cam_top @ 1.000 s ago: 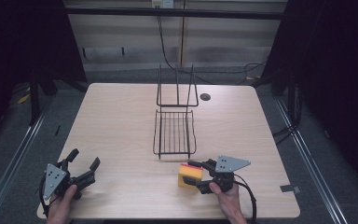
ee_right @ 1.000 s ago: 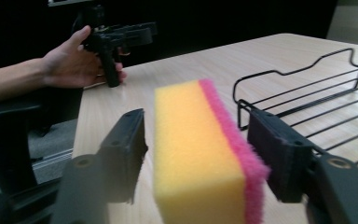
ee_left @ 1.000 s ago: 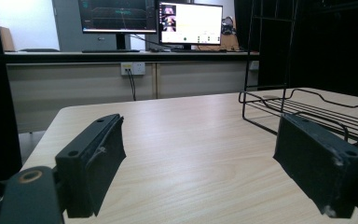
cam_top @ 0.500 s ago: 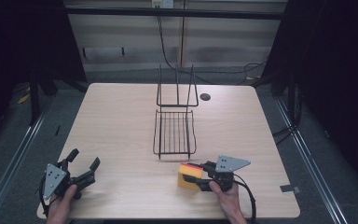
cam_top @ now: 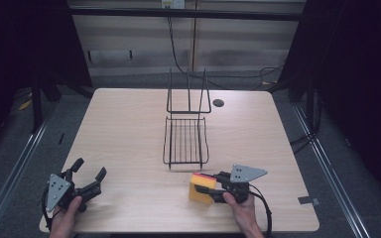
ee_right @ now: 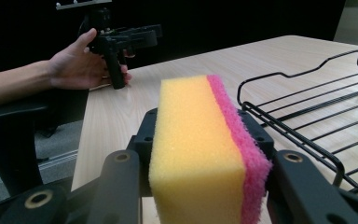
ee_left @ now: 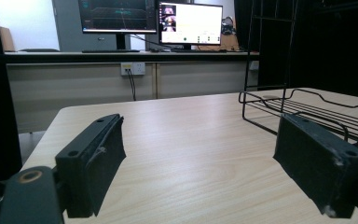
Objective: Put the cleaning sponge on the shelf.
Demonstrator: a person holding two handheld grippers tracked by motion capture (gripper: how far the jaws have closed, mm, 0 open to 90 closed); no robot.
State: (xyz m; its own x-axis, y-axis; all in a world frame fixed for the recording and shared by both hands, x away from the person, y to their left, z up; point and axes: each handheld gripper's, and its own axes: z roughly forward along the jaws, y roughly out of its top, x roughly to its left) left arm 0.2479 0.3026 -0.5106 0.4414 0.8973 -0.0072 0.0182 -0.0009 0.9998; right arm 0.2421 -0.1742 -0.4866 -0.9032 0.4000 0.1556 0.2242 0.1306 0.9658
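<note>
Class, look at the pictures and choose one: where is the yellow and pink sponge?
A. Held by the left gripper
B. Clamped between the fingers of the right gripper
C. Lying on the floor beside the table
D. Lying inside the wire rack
B: the sponge sits squeezed between the fingers of the right gripper, just in front of the wire rack, not in it.

No legible text, labels, brands, nos. or signs in any view. Two monitors (ee_left: 150,21) behind the table (ee_left: 191,140) in left gripper view are lit, but on-screen content is too small/blurred to read. Wall socket plate (ee_left: 133,68) below them: no readable marking. Sponge (ee_right: 205,149) faces in right gripper view: unprinted.
</note>
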